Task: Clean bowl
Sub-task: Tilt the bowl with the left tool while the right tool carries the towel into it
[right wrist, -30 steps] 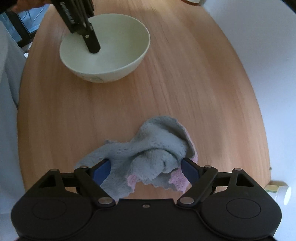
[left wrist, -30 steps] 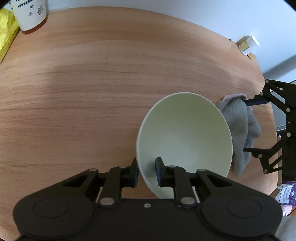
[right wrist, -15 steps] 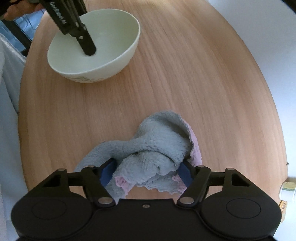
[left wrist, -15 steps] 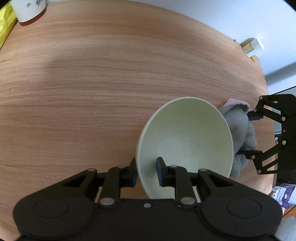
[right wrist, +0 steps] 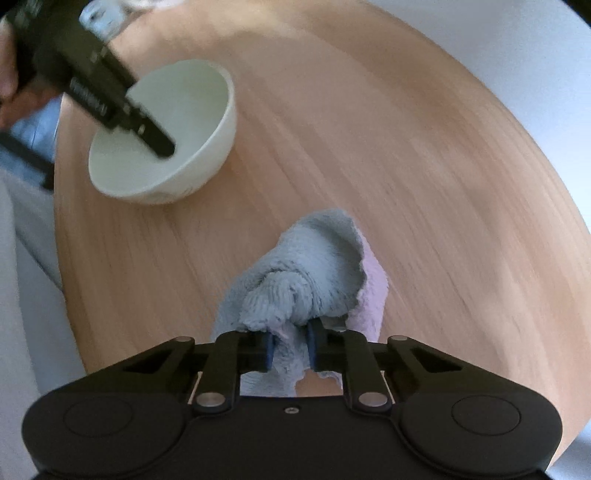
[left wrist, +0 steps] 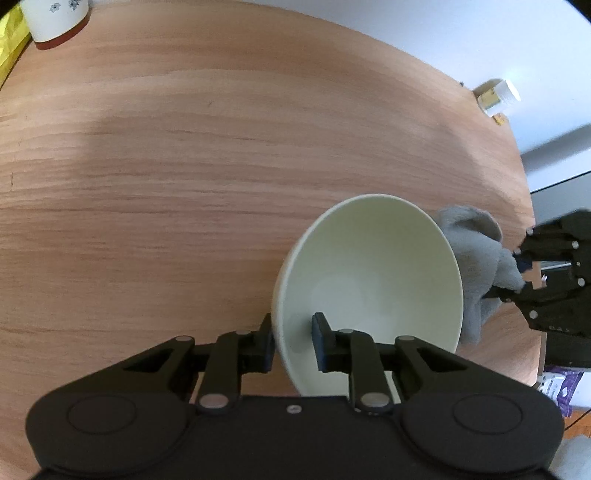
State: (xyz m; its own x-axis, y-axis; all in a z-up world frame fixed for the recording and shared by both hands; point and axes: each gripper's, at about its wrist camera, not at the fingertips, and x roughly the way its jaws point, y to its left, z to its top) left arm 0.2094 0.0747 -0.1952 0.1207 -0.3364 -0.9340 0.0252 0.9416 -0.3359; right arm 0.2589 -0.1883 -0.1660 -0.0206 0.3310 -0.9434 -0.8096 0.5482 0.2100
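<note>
A pale cream bowl [left wrist: 369, 273] stands on the round wooden table [left wrist: 184, 166]. My left gripper [left wrist: 291, 325] straddles its near rim, one finger inside and one outside, jaws closing tight on the wall. A grey cloth with a pink underside [right wrist: 314, 266] lies bunched to the right of the bowl [right wrist: 192, 99]. My right gripper [right wrist: 290, 341] is closing on a gathered fold of it, with the pads pressing the fabric. The left wrist view shows the cloth [left wrist: 476, 251] beside the bowl with the right gripper [left wrist: 524, 273] pinching it. The right wrist view is motion-blurred.
A white flowered cup [left wrist: 55, 18] and a yellow packet [left wrist: 11, 55] sit at the far left of the table. A small white-capped jar [left wrist: 496, 96] stands at the far right edge. A purple pack [left wrist: 561, 387] lies beyond the near right edge.
My right gripper's jaws went from wide apart around the cloth to pinched on it, bunching it into a heap, and it rolled and shifted. The left gripper stayed on the bowl rim.
</note>
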